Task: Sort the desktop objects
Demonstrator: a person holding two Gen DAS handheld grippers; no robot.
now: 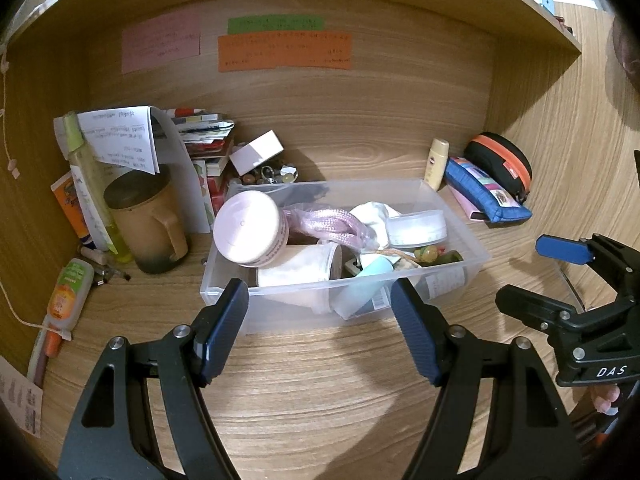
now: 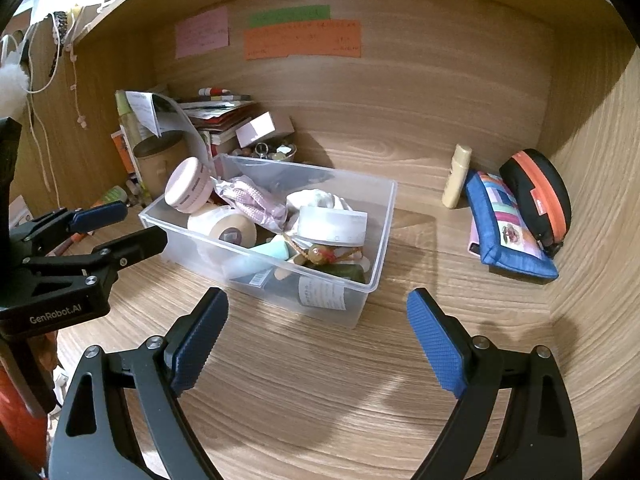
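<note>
A wooden desk (image 1: 320,380) sits in an alcove with a shelf overhead, and pink, green and orange paper notes (image 1: 284,50) are stuck on the back panel. Near the middle of the desk stands a clear plastic bin (image 1: 460,222), crammed with a pink-lidded jar (image 1: 248,228) leaning at its left end, a pink woven cord (image 1: 324,222), white cloth, a white roll of tape (image 1: 418,226) and a pale teal tube (image 1: 366,280). Toward the back right corner lie a blue zip pouch (image 1: 486,192), a black case with an orange zip (image 1: 502,164) leaning beside it, and a small cream bottle (image 1: 437,162) standing upright. At the left edge stand a brown mug (image 1: 150,222), a tall yellow-green bottle (image 1: 90,196) and a heap of papers and books. The left gripper (image 1: 320,328) hovers just before the bin's near wall, fingers spread wide and holding nothing. The right gripper (image 2: 318,342) hangs over bare desk nearer the front edge, likewise wide apart and empty.
</note>
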